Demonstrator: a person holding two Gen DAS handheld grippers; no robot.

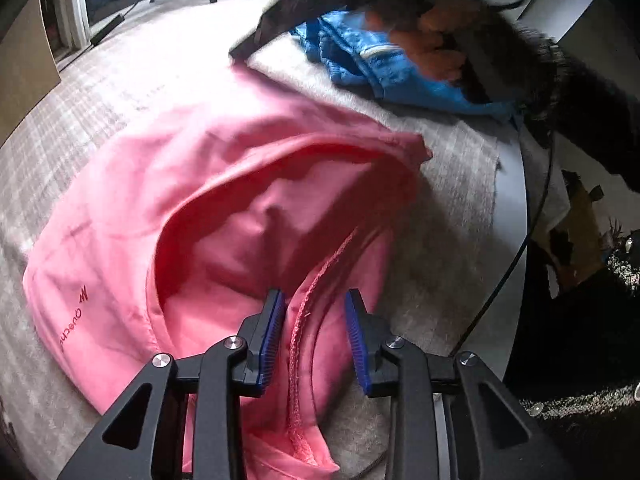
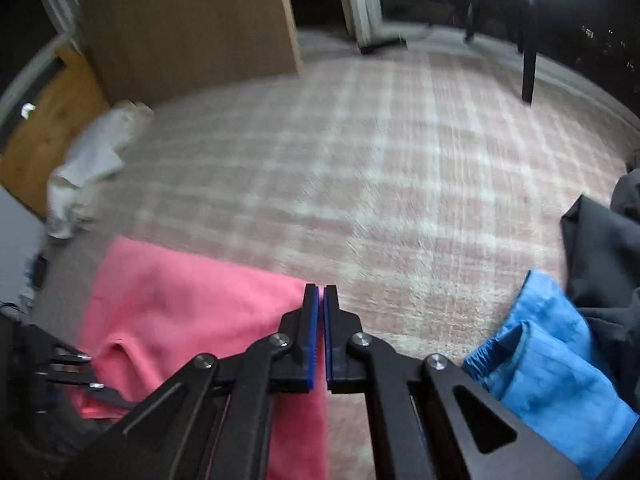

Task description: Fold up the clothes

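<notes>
The left gripper [image 1: 315, 322] points steeply down over a pink hoodie [image 1: 192, 200], its blue-padded fingers [image 1: 273, 332] spread a little, with the hood's rim and its braided drawstring [image 1: 298, 344] lying between them; neither pad clearly presses the cloth. The right gripper [image 2: 321, 320] has its fingers pressed together at the hoodie's edge, and a thin bit of pink cloth may be caught between the pads, though the view does not settle it.

The hoodie lies spread on a pale checked rug [image 2: 380, 160]. It is soft, fleecy and bright pink, with the hood open toward the left camera, showing a deeper pink lining, and small dark lettering [image 1: 72, 320] near one edge. Its far part is washed out by strong light.

Just beyond it on the rug sits a crumpled blue garment [image 2: 552, 360], with dark grey cloth [image 2: 608, 264] beside that. Farther off lie a white crumpled cloth [image 2: 88, 168], a brown board [image 2: 192, 28] standing upright, and a dark table leg [image 2: 529, 76].
</notes>
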